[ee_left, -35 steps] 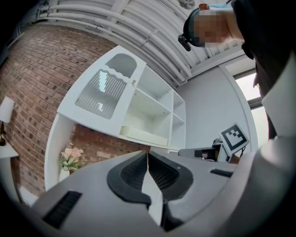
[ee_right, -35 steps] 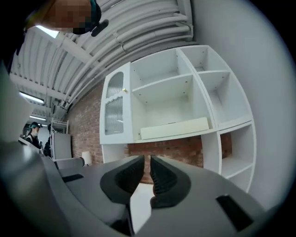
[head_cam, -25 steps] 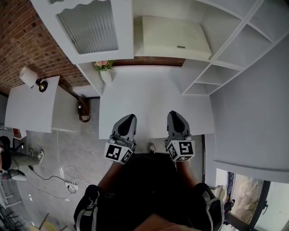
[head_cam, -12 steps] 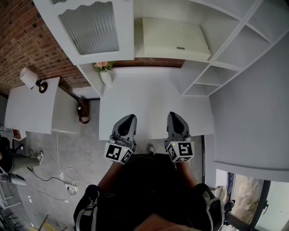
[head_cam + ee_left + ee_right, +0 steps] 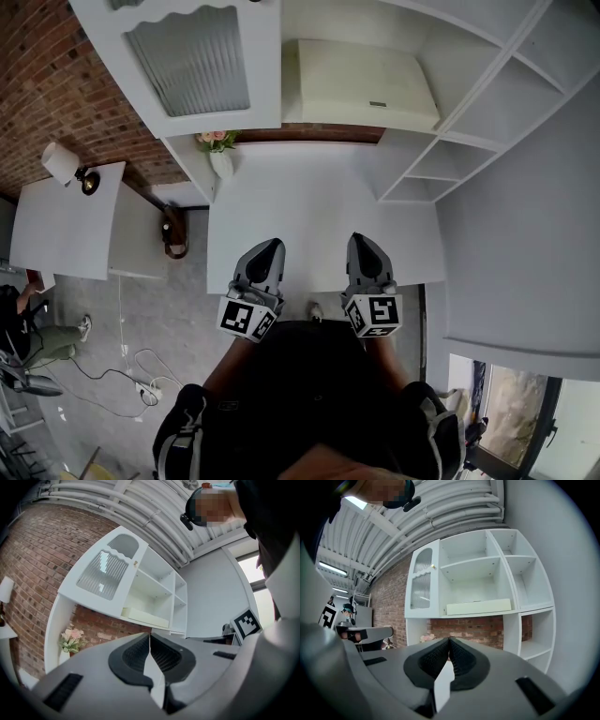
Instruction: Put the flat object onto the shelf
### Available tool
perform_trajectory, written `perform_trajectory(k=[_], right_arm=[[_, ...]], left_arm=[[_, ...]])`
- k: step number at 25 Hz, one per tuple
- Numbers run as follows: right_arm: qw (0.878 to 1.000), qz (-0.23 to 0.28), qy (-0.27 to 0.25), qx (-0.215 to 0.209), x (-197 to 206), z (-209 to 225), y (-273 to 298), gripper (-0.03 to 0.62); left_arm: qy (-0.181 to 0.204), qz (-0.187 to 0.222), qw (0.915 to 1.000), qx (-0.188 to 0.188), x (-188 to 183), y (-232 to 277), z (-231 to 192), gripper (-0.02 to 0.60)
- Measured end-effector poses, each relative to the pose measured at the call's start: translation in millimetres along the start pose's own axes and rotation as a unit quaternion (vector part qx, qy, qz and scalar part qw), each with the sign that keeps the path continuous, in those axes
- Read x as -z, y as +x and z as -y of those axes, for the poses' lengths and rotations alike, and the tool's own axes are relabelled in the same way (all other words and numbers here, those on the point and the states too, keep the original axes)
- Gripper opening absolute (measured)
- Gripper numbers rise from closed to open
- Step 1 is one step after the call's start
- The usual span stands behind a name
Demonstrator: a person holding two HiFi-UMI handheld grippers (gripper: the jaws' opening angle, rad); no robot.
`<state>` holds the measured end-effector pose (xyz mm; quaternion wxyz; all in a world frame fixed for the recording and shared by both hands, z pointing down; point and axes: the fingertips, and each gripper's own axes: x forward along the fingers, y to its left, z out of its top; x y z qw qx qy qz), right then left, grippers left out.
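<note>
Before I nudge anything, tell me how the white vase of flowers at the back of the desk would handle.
The vase looks narrow with flowers spreading above, so it would probably tip easily. Its smooth white surface may be slippery and breakable.

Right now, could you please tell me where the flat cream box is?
In the head view, the flat cream box lies on a shelf of the white shelf unit, just right of the ribbed glass door and above the brick strip.

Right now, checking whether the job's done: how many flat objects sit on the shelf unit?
1. The flat cream object lies on the wide shelf, right of the ribbed-glass door. The side cubbies are only partly visible.
</note>
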<state>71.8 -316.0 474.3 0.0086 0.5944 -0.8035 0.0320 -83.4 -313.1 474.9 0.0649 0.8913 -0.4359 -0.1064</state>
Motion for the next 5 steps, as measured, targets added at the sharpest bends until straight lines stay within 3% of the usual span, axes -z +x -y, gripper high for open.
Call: perform_trajectory(k=[5], right_arm=[[1.0, 0.0, -0.002, 0.002, -1.1, 0.6, 3.0, 0.028]], left_arm=[[0.0, -0.002, 1.0, 0.001, -1.1, 1.0, -1.6, 0.017]])
